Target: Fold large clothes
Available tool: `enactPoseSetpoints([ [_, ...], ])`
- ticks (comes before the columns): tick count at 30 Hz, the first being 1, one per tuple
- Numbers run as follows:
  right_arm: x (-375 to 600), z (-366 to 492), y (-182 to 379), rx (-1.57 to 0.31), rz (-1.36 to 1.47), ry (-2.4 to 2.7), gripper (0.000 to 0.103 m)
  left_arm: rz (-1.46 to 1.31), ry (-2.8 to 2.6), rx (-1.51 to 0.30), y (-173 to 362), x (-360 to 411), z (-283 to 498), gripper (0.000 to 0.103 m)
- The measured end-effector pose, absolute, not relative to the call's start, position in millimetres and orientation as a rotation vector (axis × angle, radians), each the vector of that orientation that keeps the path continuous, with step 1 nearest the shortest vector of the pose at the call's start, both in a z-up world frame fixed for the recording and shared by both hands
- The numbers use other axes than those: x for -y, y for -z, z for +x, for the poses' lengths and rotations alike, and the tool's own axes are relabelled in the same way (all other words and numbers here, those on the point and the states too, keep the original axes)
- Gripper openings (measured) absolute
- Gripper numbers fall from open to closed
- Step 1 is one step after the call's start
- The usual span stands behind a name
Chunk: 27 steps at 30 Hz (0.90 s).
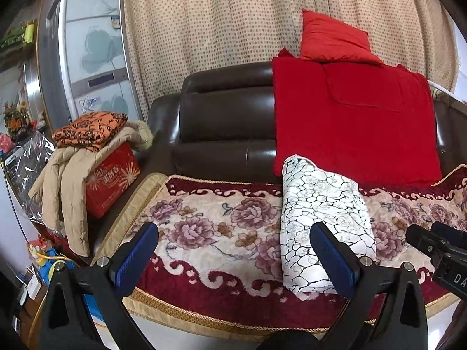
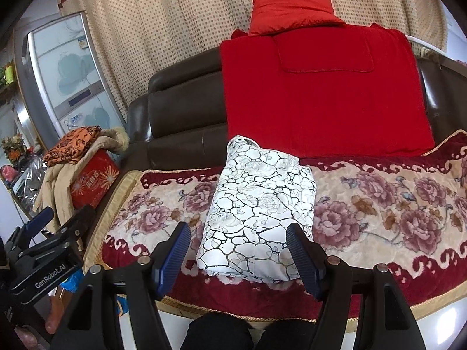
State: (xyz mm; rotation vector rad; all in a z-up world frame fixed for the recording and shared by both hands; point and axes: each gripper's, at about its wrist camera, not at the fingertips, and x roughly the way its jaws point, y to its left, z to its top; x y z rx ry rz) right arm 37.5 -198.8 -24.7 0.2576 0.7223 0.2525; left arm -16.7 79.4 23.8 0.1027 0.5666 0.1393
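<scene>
the folded garment [image 2: 256, 213], white with a dark cracked-stone and rose print, lies as a neat bundle on the flowered cover [image 2: 379, 204] of the sofa seat, its long side running from the front edge toward the backrest. the right gripper [image 2: 238, 255] hangs just in front of its near end, tilted downward, jaws spread wide and holding nothing; the bundle's near end shows between the two blue pads [image 2: 175, 250] without touching either. the left gripper [image 1: 233, 256] is also tilted down over the seat's front edge, to the left of the bundle, jaws released and empty, its right pad in front of the bundle's near left corner. behind the garment a red blanket [image 2: 321, 96] leans on the brown sofa [image 2: 181, 110] back, with a red pillow [image 2: 289, 8] on top. left of the sofa, a tan coat [image 1: 67, 175] drapes over a red box [image 1: 113, 180].
</scene>
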Motion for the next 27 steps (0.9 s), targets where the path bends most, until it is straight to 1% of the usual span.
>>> enactPoseSetpoints([
  [13,205.3,39.1,35.8,-0.739,0.278,-0.230,0.072,0.103,-0.128,-0.584,-16.9,-77.5,-17.2,0.103],
  [27,227.3,11.7,16.8,-0.679,0.293,-0.204,0.072,0.120,-0.084,-0.513,-41.4,-58.0,-46.3,0.103],
])
